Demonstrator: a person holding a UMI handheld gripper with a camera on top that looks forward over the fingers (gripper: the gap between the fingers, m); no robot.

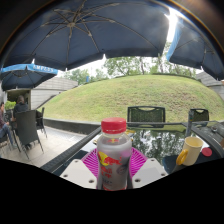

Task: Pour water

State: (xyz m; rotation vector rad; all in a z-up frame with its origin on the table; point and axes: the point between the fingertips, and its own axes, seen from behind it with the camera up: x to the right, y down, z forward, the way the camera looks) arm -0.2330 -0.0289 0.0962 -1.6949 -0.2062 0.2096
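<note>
Outdoor patio, glass-topped table under a dark umbrella, grassy mound beyond. The gripper held a red-capped bottle upright between its fingers, the pink pads pressed against both sides of its labelled body, mid-height. Likely gripped there so the bottle could be tipped without slipping. The cap looked on, which would block pouring. A yellow cup stood on the table to the right, a little farther off, probably the receiver. Empty chairs sat at the far side.
</note>
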